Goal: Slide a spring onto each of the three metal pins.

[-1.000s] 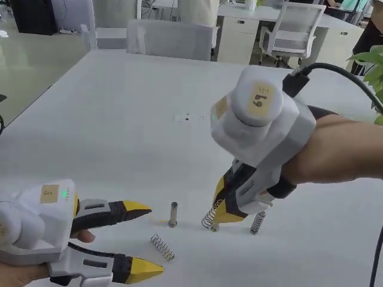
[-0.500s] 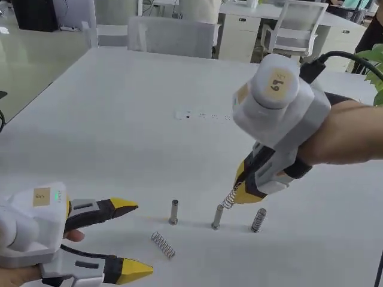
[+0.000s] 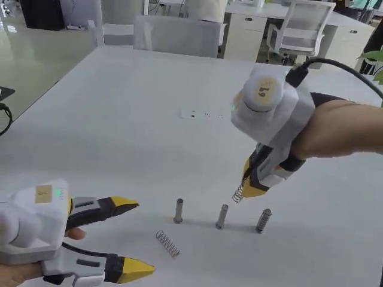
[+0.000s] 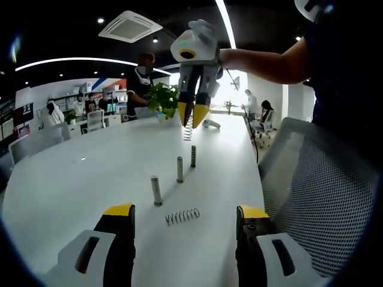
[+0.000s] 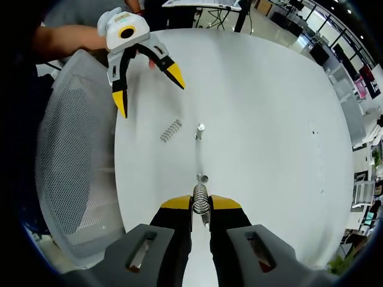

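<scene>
- Right gripper [image 3: 254, 190] has lifted off the table [image 3: 119, 131], clenched on a spring [image 3: 238, 193] hanging just above the middle pin [image 3: 222, 216]; threading judged next.
- Right pin [image 3: 263, 220] carries its spring; left pin [image 3: 178, 211] bare.
- Left gripper [image 3: 143, 238] released at the near edge, spare spring [image 3: 168, 244] beside it.
</scene>
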Motion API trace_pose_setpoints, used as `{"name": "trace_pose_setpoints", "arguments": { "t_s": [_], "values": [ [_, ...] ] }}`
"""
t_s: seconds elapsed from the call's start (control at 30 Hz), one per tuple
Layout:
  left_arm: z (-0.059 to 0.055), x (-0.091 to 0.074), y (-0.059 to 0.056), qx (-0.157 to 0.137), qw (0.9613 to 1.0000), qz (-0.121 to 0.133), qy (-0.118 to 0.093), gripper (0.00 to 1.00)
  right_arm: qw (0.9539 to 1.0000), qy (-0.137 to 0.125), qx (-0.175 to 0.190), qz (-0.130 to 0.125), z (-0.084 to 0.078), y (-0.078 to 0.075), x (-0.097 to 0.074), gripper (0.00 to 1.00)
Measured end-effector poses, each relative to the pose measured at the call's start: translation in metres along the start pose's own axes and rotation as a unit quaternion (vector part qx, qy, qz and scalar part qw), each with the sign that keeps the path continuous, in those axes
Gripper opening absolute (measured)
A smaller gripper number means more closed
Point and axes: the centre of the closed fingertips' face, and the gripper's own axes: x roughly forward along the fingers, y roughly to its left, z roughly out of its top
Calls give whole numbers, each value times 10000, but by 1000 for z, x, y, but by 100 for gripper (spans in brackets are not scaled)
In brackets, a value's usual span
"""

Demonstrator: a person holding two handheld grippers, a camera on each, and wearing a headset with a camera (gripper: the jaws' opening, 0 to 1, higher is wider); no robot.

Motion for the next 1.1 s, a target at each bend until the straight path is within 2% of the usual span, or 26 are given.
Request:
{"name": "trace_pose_setpoints", "arguments": {
  "t_s": [0.4,1.1],
  "values": [
    [-2,-1,-2,20,10000,-15,25,64,9997,196,-77,153,6,0,22,7],
    [-4,-4,-6,-9,10000,-29,15,61,9985,458,-42,300,-1,-3,44,7]
  ]
}}
